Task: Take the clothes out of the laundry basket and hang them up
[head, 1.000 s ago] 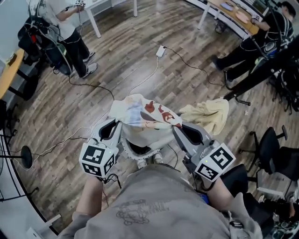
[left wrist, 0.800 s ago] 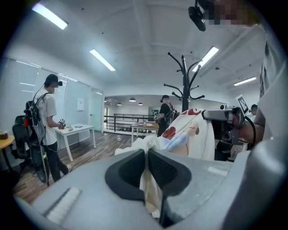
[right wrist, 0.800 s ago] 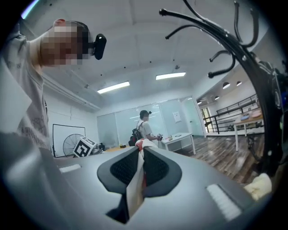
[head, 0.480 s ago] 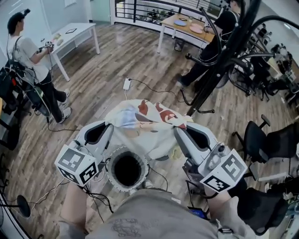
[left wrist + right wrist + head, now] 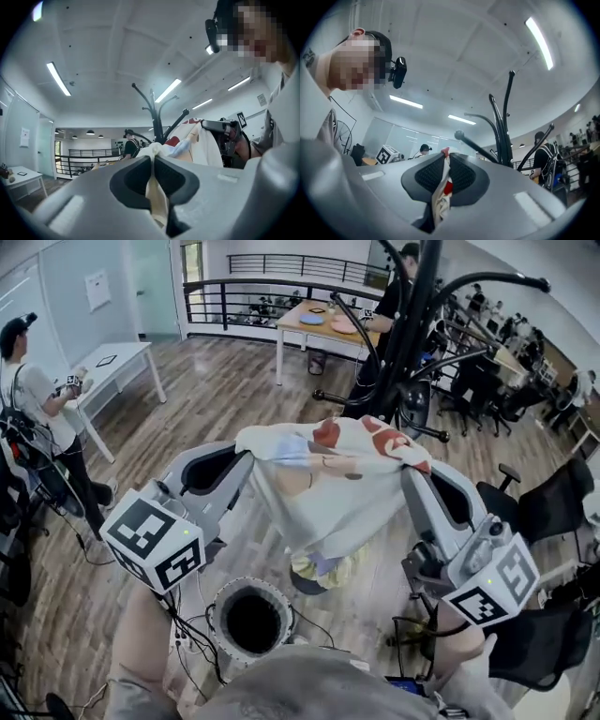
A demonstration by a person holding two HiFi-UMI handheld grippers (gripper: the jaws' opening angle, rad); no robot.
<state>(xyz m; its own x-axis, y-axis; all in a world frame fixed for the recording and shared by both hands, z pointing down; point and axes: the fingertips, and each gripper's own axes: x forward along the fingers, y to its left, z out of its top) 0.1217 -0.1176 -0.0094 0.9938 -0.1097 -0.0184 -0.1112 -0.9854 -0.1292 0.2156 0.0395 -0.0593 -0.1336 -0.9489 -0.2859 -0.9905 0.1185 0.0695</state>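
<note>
Head view, centre frame: the left gripper and right gripper both clamp their fingers on the red-printed cream garment, spread above the laundry basket.

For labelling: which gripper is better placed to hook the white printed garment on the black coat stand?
Probably right: right gripper sits nearer the black coat stand than left gripper; both clamp the white printed garment.

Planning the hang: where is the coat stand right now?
Head view: the black coat stand rises right of centre, beyond the printed garment stretched between the left gripper and right gripper.
</note>
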